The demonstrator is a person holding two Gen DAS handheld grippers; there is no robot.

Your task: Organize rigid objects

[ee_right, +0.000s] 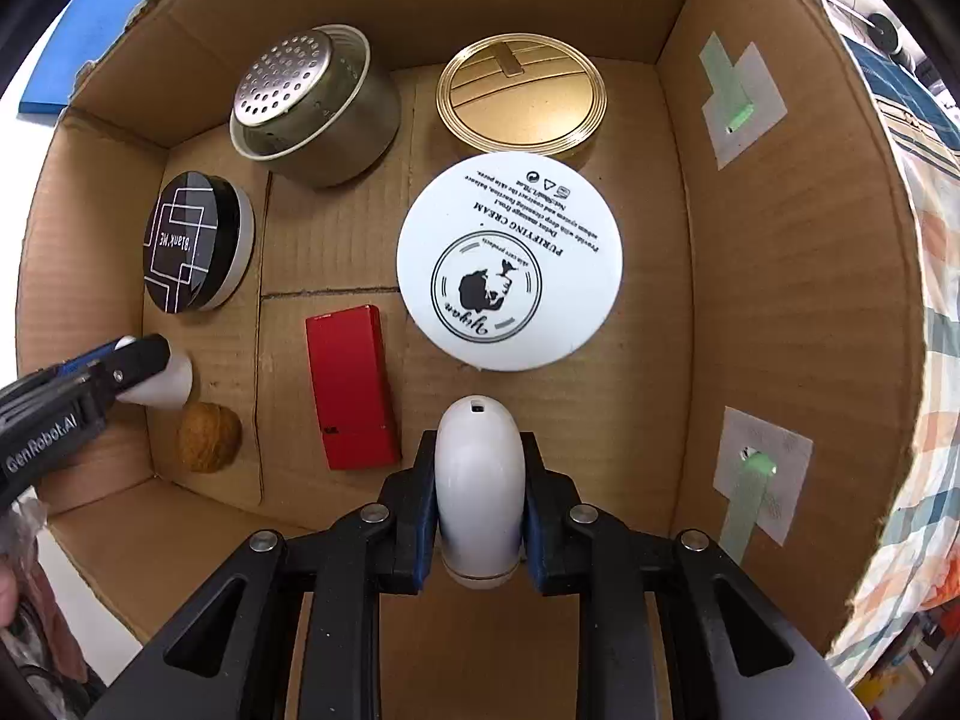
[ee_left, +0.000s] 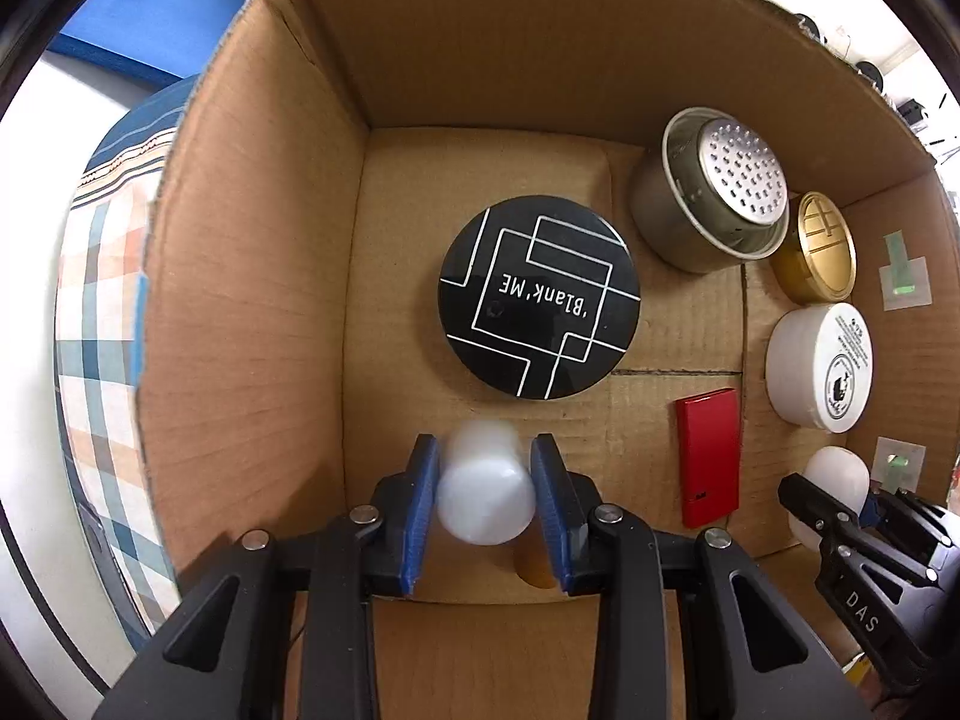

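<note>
Black left gripper (ee_left: 486, 510), blue-padded jaws, silver screws, lettering seemingly "DAS".

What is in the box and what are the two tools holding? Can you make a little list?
Container: cardboard box, open at the top
Left tool: shut on a white cylinder
Right tool: shut on a white rounded bottle
Black round case: flat on the box floor
Metal tin: holed insert inside it
Gold lid: near the back wall
White cream jar: in front of the gold lid
Red flat case: on the floor
Walnut: near the left tool
</note>
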